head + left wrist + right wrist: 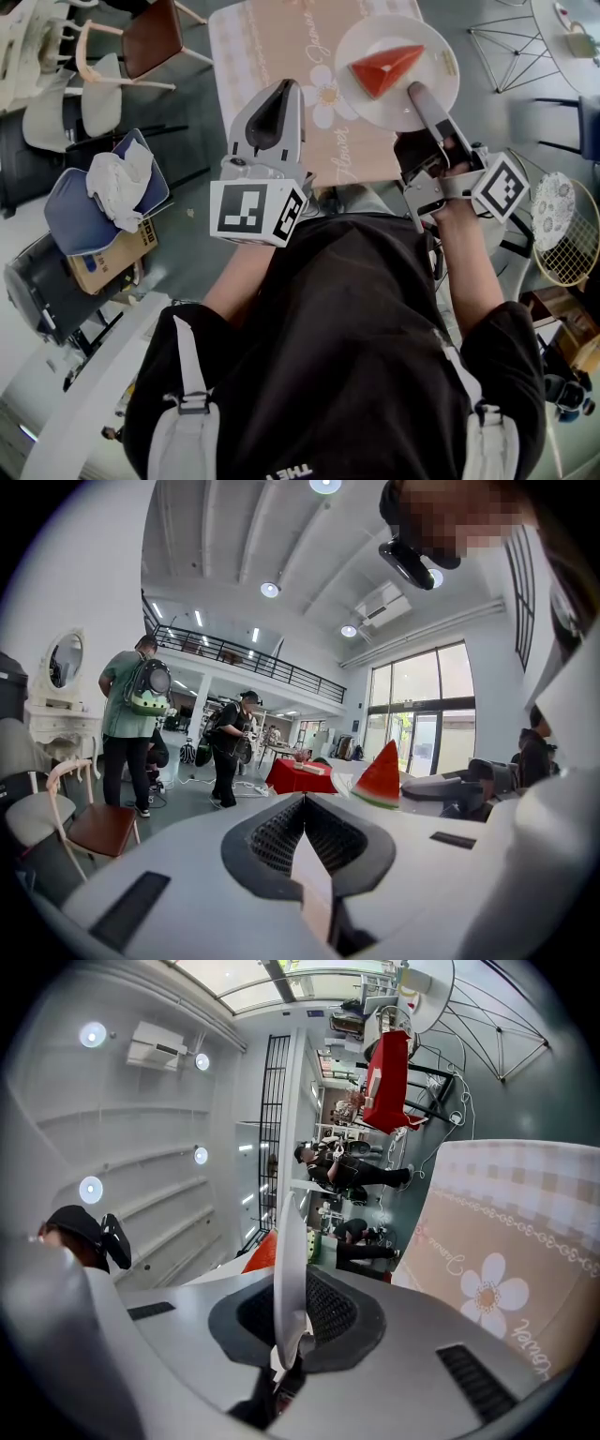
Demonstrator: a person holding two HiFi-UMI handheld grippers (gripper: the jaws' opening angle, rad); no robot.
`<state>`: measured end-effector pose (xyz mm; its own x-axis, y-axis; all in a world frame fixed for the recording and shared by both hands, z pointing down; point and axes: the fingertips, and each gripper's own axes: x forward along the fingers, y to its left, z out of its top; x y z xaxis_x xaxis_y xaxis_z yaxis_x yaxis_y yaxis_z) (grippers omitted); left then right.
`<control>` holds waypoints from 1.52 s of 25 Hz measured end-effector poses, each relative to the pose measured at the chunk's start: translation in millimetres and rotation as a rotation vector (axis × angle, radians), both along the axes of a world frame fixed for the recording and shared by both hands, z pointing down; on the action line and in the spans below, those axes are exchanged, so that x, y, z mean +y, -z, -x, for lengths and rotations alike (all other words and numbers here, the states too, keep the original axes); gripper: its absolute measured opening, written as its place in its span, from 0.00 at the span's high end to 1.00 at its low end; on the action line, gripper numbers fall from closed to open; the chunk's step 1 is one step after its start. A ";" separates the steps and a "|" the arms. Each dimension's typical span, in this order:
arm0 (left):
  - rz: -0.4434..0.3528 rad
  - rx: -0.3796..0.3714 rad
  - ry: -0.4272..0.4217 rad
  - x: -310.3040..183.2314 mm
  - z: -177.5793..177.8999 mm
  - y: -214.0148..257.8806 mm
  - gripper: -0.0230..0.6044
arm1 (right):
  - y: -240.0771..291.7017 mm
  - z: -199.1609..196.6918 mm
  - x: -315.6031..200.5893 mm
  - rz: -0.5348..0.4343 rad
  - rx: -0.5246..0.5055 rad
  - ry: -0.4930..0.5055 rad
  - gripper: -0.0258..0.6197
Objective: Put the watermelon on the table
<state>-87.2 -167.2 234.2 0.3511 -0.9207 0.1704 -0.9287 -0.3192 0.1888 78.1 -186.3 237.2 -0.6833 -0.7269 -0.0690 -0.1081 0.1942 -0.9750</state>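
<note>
While the plate is clamped by its rim in the right gripper, the watermelon is carried on it at upper right, its long axis laid left-right and its tip pointed right. The left gripper is closed on nothing.

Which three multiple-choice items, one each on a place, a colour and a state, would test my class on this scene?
1. Where is the watermelon slice? A. on the plate B. on a chair C. on the floor
2. What colour is the plate? A. blue B. white C. black
3. What is the right hand-held gripper doing? A. hanging open B. clamping the plate's rim C. pinching the fruit
Answers: A, the slice lies on the plate; B, it shows white; B, its jaws close on the rim.
</note>
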 end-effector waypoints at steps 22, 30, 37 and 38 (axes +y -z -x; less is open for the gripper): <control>0.007 -0.037 0.061 -31.7 -14.7 1.7 0.95 | -8.0 -9.8 -38.1 -0.005 -0.019 0.089 0.92; 0.019 -0.040 0.086 -40.6 -23.5 -7.3 0.94 | -16.4 -17.9 -48.6 0.007 -0.023 0.113 0.92; 0.027 -0.052 0.111 -40.8 -21.1 -9.9 0.95 | -24.1 -17.7 -52.3 0.019 -0.012 0.145 0.92; 0.029 -0.054 0.115 -40.0 -20.0 -9.9 0.95 | -24.2 -17.4 -51.9 0.021 -0.013 0.148 0.92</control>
<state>-67.2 -207.2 244.1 0.2336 -0.9486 0.2134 -0.9678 -0.2055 0.1456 95.4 -238.2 261.4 -0.7820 -0.6200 -0.0642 -0.0676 0.1868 -0.9801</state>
